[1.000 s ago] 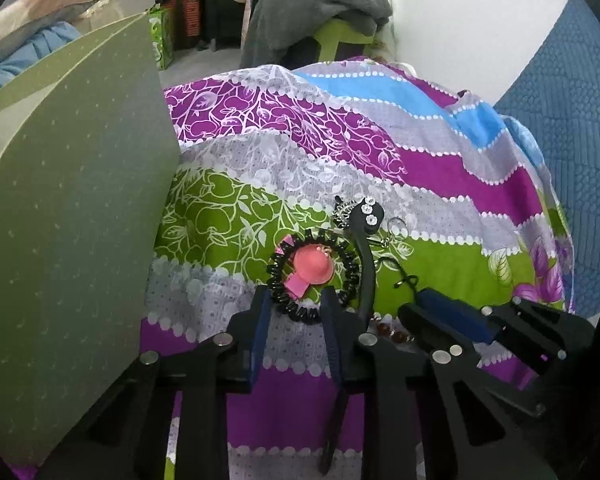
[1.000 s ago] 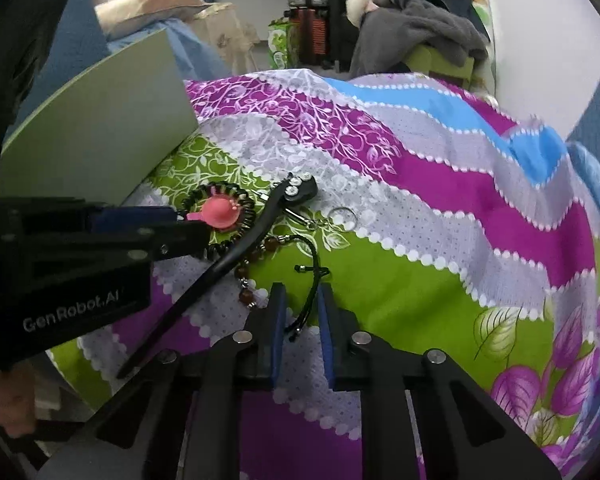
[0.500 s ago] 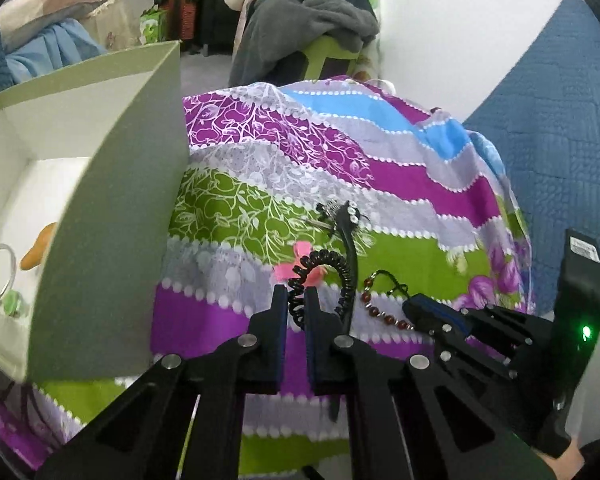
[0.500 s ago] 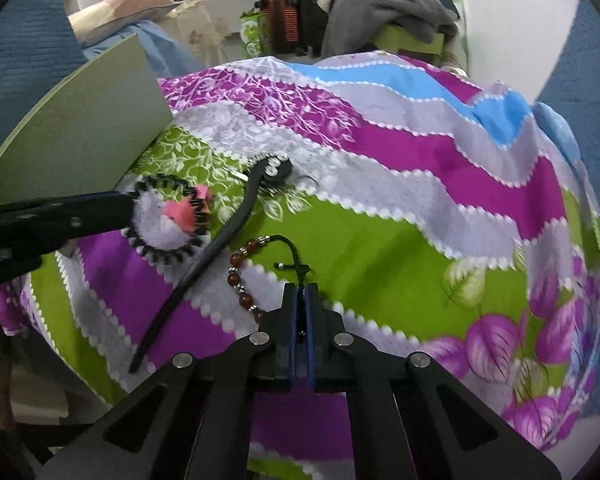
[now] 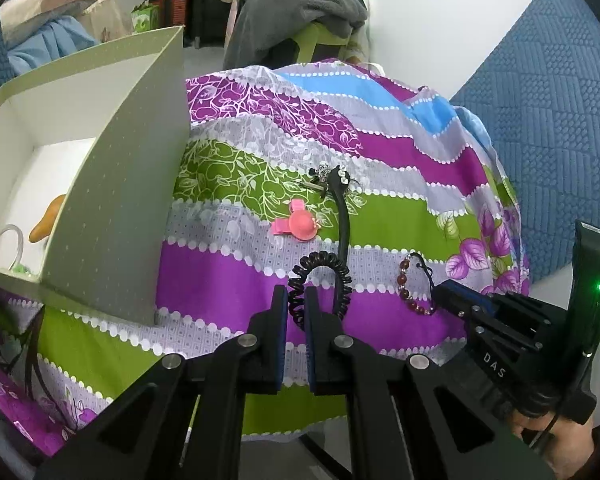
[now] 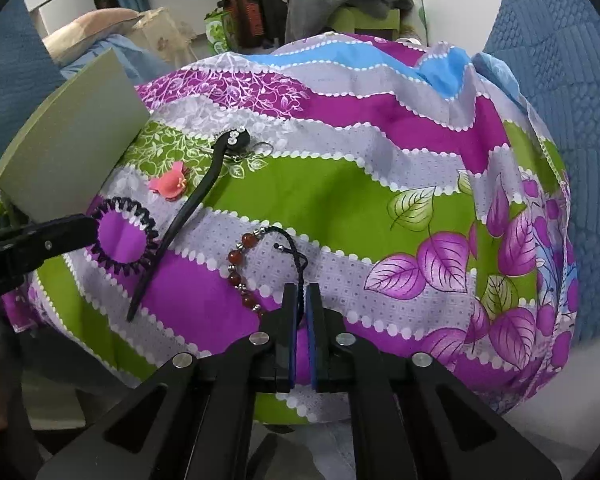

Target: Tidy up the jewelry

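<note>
Both grippers clamped on jewelry above the striped floral cloth.

At far left, the open green box has its interior mostly hidden by its near wall; a clear ring and an orange piece peek out. The left gripper pinches the black coil hair tie. The pink clip and black hair stick lie on the cloth; the small silver pieces at the stick's head are unclear. The right gripper nips the cord of the red bead bracelet, its lower beads hidden behind a finger.
</note>
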